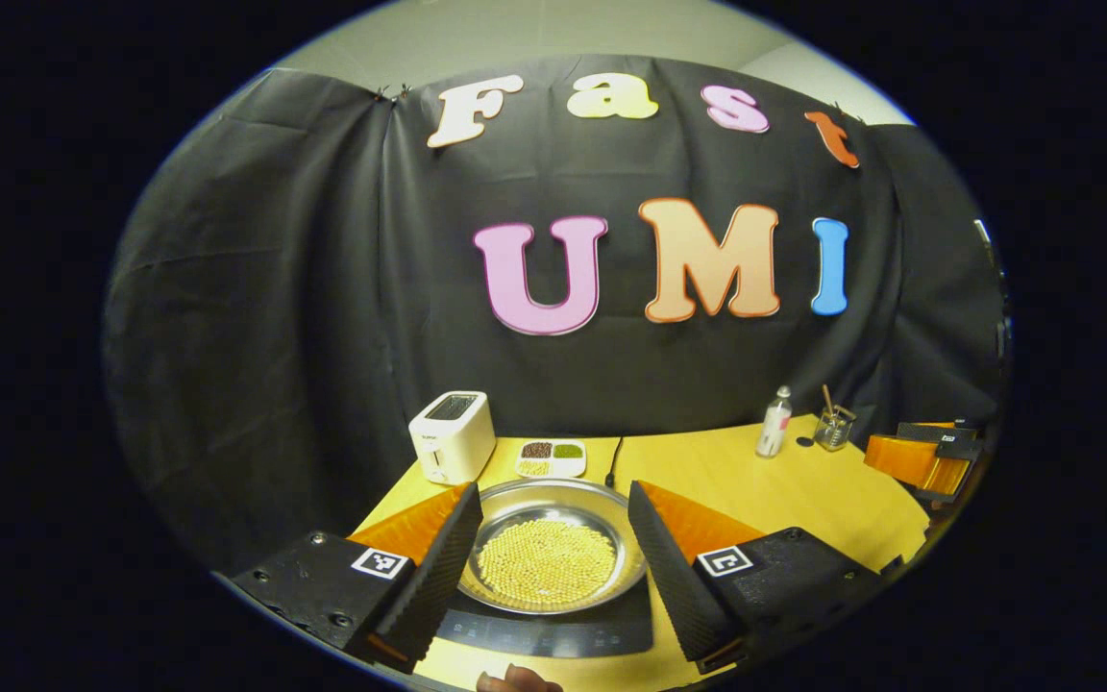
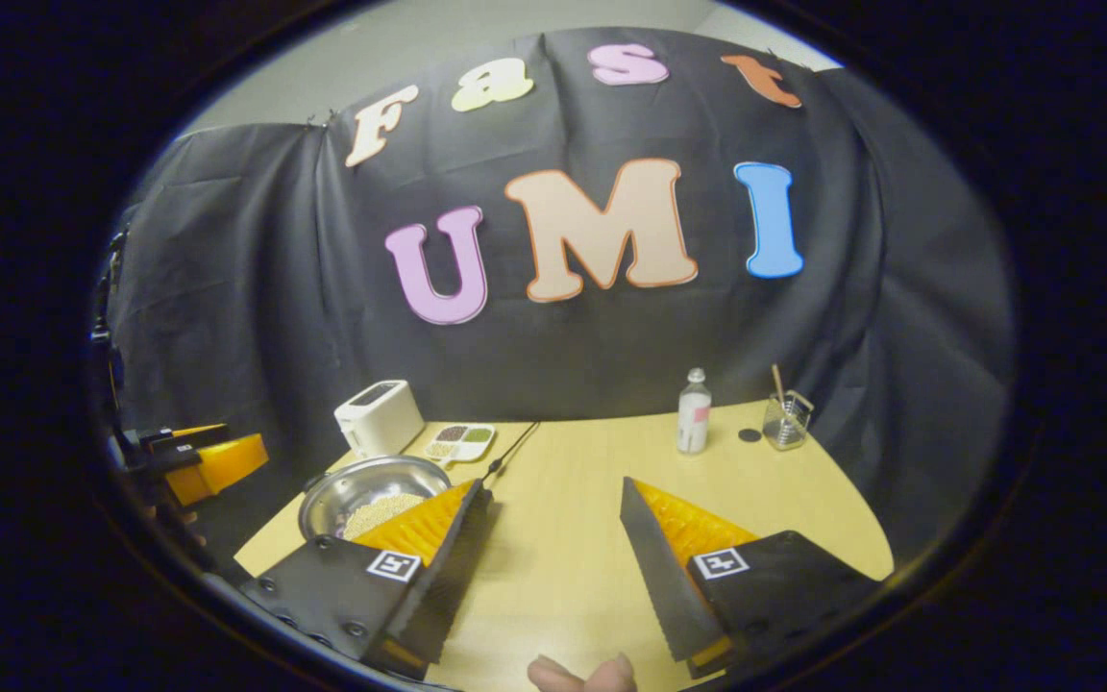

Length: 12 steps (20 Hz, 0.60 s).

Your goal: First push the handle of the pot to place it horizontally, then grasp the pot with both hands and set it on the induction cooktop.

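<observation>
A shiny steel pot (image 1: 547, 557) holding yellow beans sits on the black induction cooktop (image 1: 553, 630) near the table's front edge. My left gripper (image 1: 553, 495) is open, its orange-and-black fingers standing either side of the pot and apart from it. I cannot make out the pot's handle. In the right gripper view the pot (image 2: 371, 490) lies at the left, partly behind the left finger. My right gripper (image 2: 553, 485) is open above bare yellow table (image 2: 563, 557), holding nothing. The right gripper (image 1: 928, 459) appears far right in the left gripper view; the left gripper (image 2: 203, 461) appears far left in the right gripper view.
Along the back of the table stand a white toaster (image 1: 453, 437), a small white dish of beans (image 1: 552, 457), a clear bottle (image 1: 774, 423) and a glass jar with a stick (image 1: 834, 428). A black cable (image 2: 510, 452) runs toward the back. A fingertip (image 2: 582, 673) shows at the bottom.
</observation>
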Each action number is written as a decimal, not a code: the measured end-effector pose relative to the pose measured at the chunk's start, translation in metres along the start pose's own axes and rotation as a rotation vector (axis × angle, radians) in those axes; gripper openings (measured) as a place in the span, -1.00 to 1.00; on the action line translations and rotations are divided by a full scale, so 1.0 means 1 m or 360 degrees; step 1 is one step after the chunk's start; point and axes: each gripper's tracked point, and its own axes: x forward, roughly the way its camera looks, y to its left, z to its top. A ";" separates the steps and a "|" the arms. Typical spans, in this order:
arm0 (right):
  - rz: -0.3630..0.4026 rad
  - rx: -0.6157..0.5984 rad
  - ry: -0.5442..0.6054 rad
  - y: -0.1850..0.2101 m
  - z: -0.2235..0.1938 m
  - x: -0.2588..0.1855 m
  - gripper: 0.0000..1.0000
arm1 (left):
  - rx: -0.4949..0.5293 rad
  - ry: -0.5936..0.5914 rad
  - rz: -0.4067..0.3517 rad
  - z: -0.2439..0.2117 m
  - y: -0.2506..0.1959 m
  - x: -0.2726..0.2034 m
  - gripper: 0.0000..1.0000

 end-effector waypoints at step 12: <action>-0.0047 -0.0013 -0.0415 -0.036 0.120 -0.138 0.69 | 0.0007 -0.0463 -0.0105 0.135 -0.078 -0.129 0.83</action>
